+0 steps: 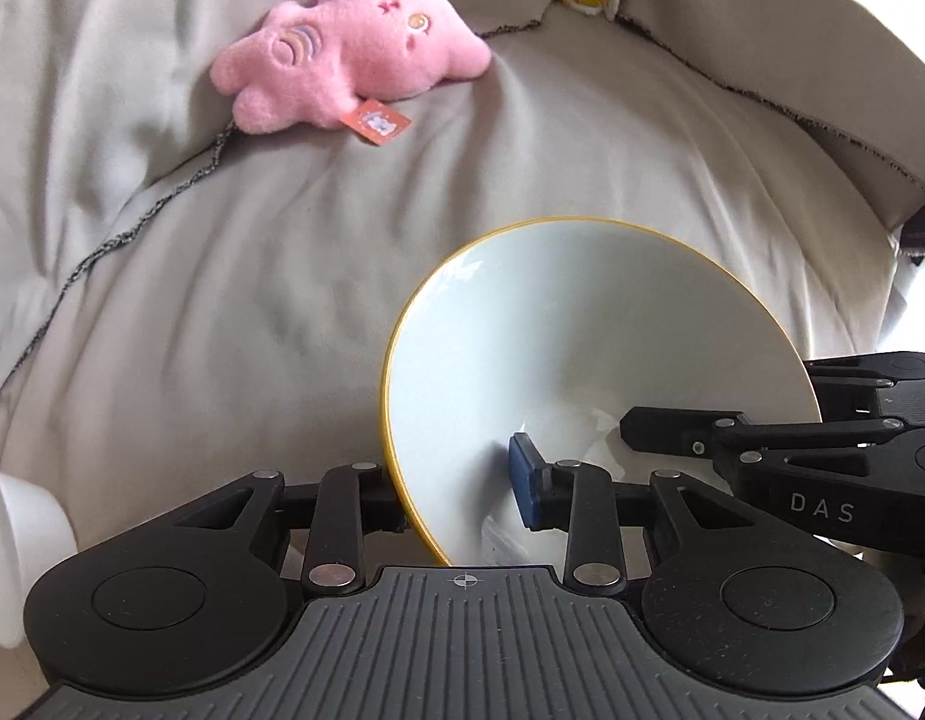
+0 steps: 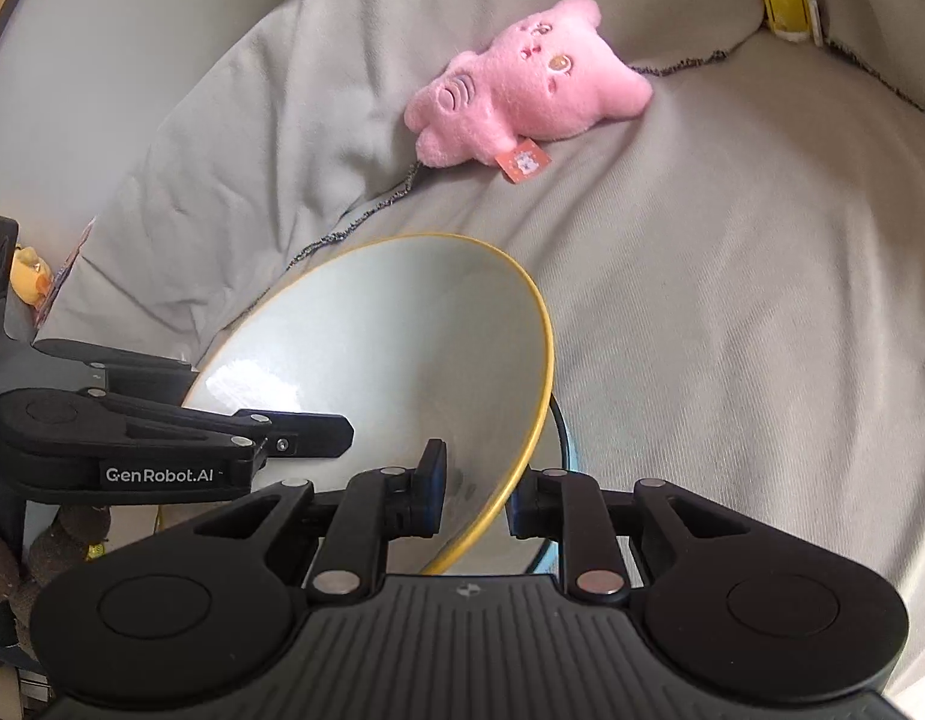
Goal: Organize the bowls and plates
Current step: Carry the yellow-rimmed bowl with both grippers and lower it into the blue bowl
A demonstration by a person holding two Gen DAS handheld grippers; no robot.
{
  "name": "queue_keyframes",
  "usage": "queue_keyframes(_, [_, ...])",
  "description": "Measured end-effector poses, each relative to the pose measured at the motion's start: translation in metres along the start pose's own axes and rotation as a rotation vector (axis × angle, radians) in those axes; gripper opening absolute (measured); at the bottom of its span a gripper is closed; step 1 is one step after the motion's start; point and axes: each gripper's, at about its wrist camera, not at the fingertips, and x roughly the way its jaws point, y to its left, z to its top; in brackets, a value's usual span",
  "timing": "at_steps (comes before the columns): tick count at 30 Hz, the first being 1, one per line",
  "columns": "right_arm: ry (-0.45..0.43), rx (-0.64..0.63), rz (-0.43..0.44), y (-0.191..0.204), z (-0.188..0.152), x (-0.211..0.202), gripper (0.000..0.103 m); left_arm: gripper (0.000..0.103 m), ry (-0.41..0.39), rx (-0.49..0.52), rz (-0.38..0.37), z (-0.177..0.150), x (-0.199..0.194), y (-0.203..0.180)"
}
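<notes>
Your left gripper (image 1: 462,495) clamps bowl (image 1: 582,348) rim | your right gripper (image 2: 477,495) clamps opposite rim | plush toy (image 1: 348,54) at 11 o'clock

light: soft daylight, bright | glare: white shine on the bowl (image 2: 264,390) | shadows: faint | edges: bent and curved | blur: a little at corners

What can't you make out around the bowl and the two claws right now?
- Left wrist view: the left claw straddles the bowl rim; its outer finger is hidden behind the wall.
- Right wrist view: the blue-rimmed dish under the bowl is mostly covered by the bowl and right claw.
- Left wrist view: the white object is cut off by the left edge.
</notes>
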Motion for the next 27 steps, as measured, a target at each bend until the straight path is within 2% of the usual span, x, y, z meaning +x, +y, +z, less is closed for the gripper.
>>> queue_keyframes(3, [0.022, 0.022, 0.021, -0.007, -0.007, 0.011, 0.021, 0.034, 0.031, -0.008, 0.004, -0.009, 0.009, 0.002])
queue_keyframes(5, [0.012, 0.014, 0.033, -0.008, -0.009, 0.011, 0.021, 0.035, 0.022, -0.027, -0.003, -0.014, 0.008, 0.005])
queue_keyframes(12, [0.026, -0.029, 0.012, 0.0, -0.012, 0.011, 0.021, 0.034, 0.035, -0.062, 0.008, -0.025, 0.003, 0.004])
queue_keyframes(18, [0.053, -0.022, 0.013, 0.0, -0.015, 0.011, 0.021, 0.034, 0.064, -0.092, -0.017, -0.032, 0.005, 0.008])
queue_keyframes(23, [0.046, -0.006, -0.003, -0.003, -0.015, 0.01, 0.021, 0.032, 0.054, -0.098, 0.001, -0.035, 0.005, 0.012])
queue_keyframes(27, [0.037, -0.025, -0.022, 0.0, -0.015, 0.006, 0.021, 0.026, 0.032, -0.105, -0.006, -0.036, -0.002, 0.016])
